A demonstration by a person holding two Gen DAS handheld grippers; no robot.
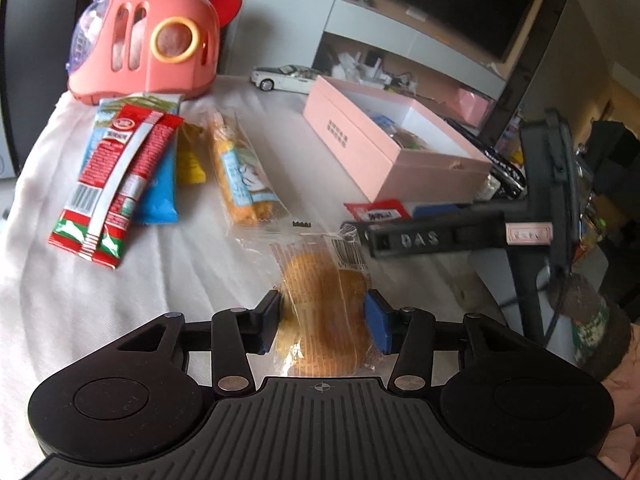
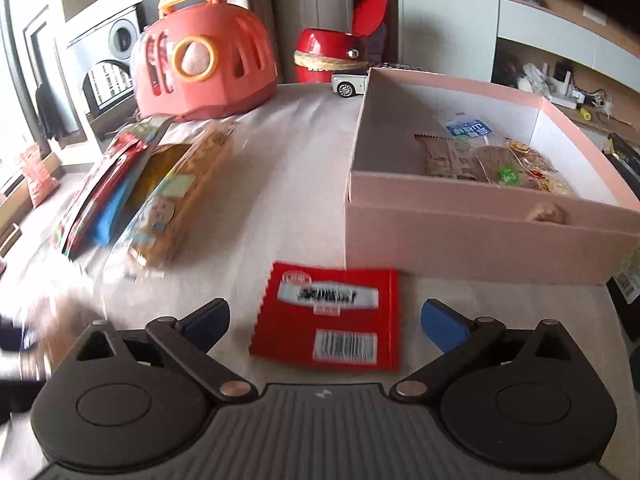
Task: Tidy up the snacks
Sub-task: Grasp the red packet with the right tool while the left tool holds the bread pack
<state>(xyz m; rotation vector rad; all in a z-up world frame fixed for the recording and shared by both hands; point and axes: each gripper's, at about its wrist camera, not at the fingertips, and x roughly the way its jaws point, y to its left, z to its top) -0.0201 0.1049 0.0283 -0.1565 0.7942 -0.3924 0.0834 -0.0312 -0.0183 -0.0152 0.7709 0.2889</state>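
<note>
Closest to me, my left tongs (image 1: 322, 312) are clamped on a clear crinkly packet of golden round cakes (image 1: 326, 320), one blue pad (image 1: 376, 320) pressing its right side and a black-backed pad its left. The wrapper is glossy, printed with small text and a barcode at its far end; the packet is lifted slightly above the surface (image 1: 160, 280), which is draped in a white, softly ribbed cloth.

My right tongs (image 2: 324, 320) stand wide apart, gripping nothing, with a flat red sachet (image 2: 328, 316) lying on the cloth between the blue-tipped fingers (image 2: 442, 324). It is square, has zigzag edges, a white label and a barcode.

Further out at 11 o'clock from the left tongs lies a loose group of snacks: a long red-and-white foil pack (image 1: 116, 184) resting on a blue one (image 1: 160, 188), a small yellow packet (image 1: 191, 162), and a transparent sleeve of orange sticks (image 1: 244, 172) just beside them.

At 1 o'clock sits the pink cardboard box (image 1: 352, 140), rectangular, matte, white inside, its top open. In the right view it already holds several wrapped snacks (image 2: 480, 160), brownish with a blue-labelled one behind.

Farthest, at 11 o'clock, a rounded coral plastic carrier toy (image 1: 144, 40) with an orange handle; at 12 o'clock a white model car (image 1: 284, 78); and a red tin (image 2: 332, 56) with its lid flipped up.
</note>
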